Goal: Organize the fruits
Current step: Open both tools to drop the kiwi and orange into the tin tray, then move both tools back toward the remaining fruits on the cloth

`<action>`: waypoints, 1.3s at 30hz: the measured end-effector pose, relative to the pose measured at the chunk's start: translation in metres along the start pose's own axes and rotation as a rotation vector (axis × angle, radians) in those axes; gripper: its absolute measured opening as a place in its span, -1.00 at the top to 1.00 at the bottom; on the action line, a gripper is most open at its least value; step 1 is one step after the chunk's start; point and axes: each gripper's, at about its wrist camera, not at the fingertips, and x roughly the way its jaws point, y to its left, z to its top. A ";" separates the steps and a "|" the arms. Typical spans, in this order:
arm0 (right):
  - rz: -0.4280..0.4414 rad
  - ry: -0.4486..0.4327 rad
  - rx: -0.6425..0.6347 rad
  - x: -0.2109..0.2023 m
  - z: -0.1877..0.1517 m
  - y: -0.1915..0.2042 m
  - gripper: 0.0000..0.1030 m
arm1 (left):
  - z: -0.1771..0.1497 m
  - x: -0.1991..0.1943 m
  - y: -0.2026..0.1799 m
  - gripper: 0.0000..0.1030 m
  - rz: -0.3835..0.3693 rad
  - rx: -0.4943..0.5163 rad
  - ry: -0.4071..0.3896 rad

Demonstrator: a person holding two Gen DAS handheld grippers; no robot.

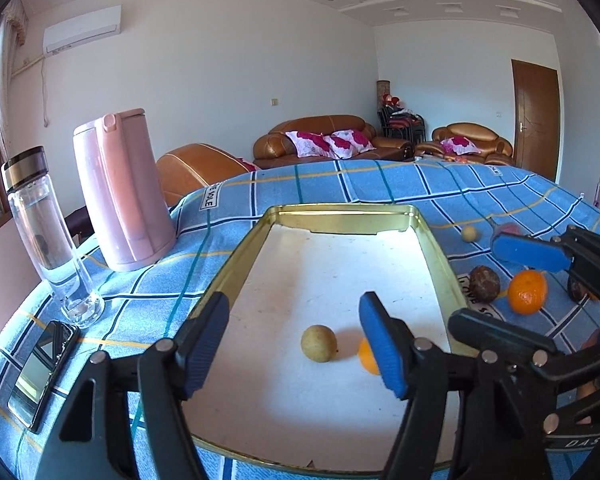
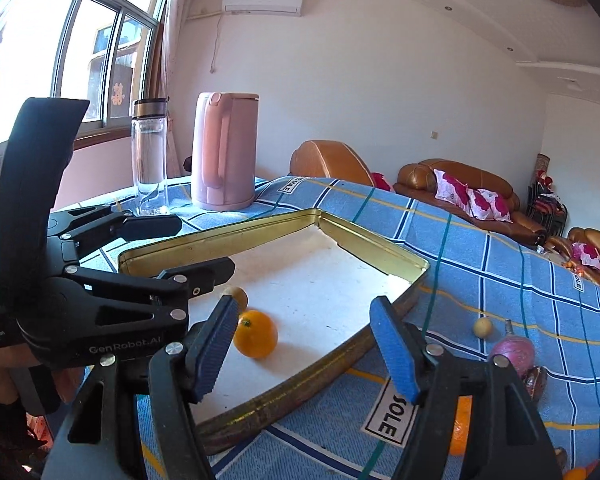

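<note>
Your right gripper (image 2: 306, 344), jaws spread and empty, hovers over the tray rim (image 2: 340, 354); the loose orange (image 2: 460, 426) sits lower right, nearest it.

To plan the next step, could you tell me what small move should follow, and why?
Probably move the open right gripper right toward the orange on the cloth: the tray holds only two fruits, and both grippers are empty.
</note>
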 end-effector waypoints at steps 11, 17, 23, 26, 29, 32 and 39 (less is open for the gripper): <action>-0.200 -0.010 0.071 -0.058 -0.030 -0.058 -0.35 | 0.007 -0.024 -0.055 -0.44 -0.103 0.047 -0.059; -0.387 0.056 0.137 -0.096 -0.060 -0.112 -0.35 | 0.017 -0.027 -0.103 -0.53 -0.211 0.107 -0.062; -0.432 0.124 0.230 -0.115 -0.086 -0.154 -0.21 | 0.021 -0.026 -0.159 -0.53 -0.308 0.178 -0.060; -0.426 0.148 0.244 -0.114 -0.094 -0.162 -0.18 | 0.022 -0.021 -0.180 -0.53 -0.319 0.207 -0.049; -0.406 0.172 0.252 -0.109 -0.103 -0.164 -0.10 | 0.022 -0.017 -0.193 -0.53 -0.336 0.223 -0.035; -0.396 0.177 0.259 -0.110 -0.104 -0.165 -0.02 | 0.021 -0.013 -0.204 -0.53 -0.349 0.238 -0.021; -0.379 0.263 0.305 -0.100 -0.109 -0.175 0.00 | 0.019 -0.007 -0.224 -0.53 -0.391 0.266 0.000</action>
